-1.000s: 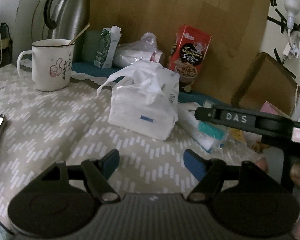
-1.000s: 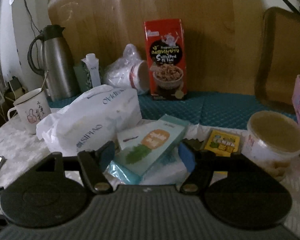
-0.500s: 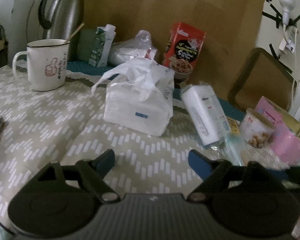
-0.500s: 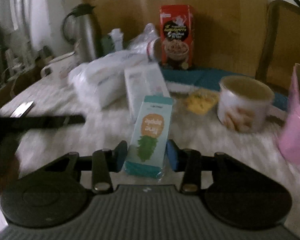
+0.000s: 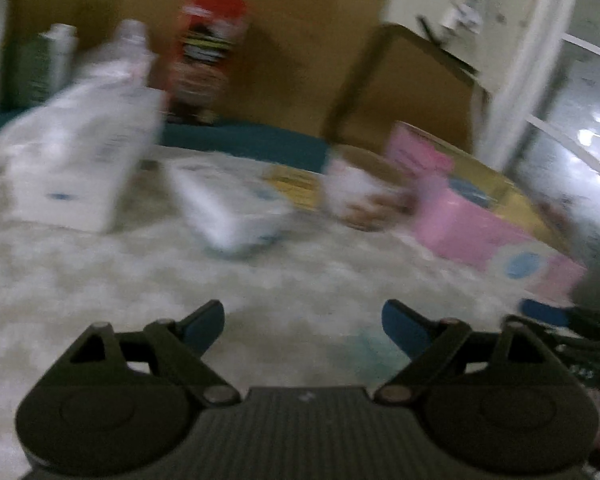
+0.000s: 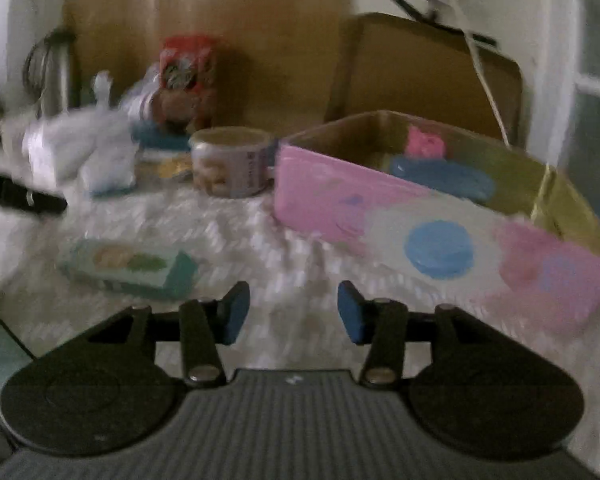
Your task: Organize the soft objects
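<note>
Both views are blurred by motion. A teal tissue pack (image 6: pixel 128 268) lies flat on the patterned tablecloth, left of my right gripper (image 6: pixel 286 312), which is open and empty. A big white tissue bag (image 5: pixel 76 160) and a white wipes pack (image 5: pixel 228 212) lie ahead of my left gripper (image 5: pixel 304 324), which is open and empty. A pink open box (image 6: pixel 432 224) stands at the right; it also shows in the left wrist view (image 5: pixel 484 224).
A snack tub (image 6: pixel 230 164), a red carton (image 6: pixel 186 76), a steel flask (image 6: pixel 54 76) and a yellow packet (image 5: pixel 292 184) stand along the back. A wooden chair back (image 6: pixel 424 72) is behind the box. The left gripper's dark finger (image 6: pixel 24 196) reaches in at the left.
My right gripper has let go of the teal pack, which now lies on the cloth, and has swung right toward the pink box. My left gripper has also swung right.
</note>
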Demonstrator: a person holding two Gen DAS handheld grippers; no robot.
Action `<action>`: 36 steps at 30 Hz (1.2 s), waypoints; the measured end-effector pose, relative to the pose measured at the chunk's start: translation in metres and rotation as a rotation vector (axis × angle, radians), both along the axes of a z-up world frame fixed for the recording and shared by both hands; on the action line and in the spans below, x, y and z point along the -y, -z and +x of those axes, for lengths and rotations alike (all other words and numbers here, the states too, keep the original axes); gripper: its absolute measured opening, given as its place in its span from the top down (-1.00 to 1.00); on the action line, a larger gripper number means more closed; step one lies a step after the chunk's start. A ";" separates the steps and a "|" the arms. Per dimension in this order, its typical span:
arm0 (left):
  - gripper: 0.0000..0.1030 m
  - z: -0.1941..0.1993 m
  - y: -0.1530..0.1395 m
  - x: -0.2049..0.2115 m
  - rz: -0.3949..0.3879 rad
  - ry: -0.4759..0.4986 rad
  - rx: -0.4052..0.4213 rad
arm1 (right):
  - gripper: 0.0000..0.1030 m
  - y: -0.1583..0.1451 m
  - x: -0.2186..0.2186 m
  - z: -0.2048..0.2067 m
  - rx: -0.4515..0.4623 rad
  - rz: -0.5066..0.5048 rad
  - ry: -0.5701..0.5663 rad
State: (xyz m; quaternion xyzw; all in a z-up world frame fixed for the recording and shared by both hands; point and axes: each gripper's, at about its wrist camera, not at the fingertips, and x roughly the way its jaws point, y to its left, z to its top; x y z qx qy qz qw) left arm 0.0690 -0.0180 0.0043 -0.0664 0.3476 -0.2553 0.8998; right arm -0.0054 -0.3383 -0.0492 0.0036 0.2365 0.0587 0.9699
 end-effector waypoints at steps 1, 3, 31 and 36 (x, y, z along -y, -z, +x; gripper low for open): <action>-0.72 0.000 -0.001 0.008 -0.012 0.029 -0.013 | 0.00 -0.001 0.004 -0.003 0.008 0.038 -0.022; -0.72 -0.001 -0.004 0.022 -0.042 0.082 -0.039 | -0.06 -0.003 0.000 -0.008 0.028 0.054 -0.082; -0.31 -0.006 -0.002 0.118 -0.032 0.308 -0.124 | 0.95 0.002 -0.023 -0.031 0.070 0.030 -0.153; -0.34 -0.009 -0.019 0.158 -0.023 0.411 -0.095 | 0.87 -0.006 -0.012 -0.024 0.065 0.032 -0.132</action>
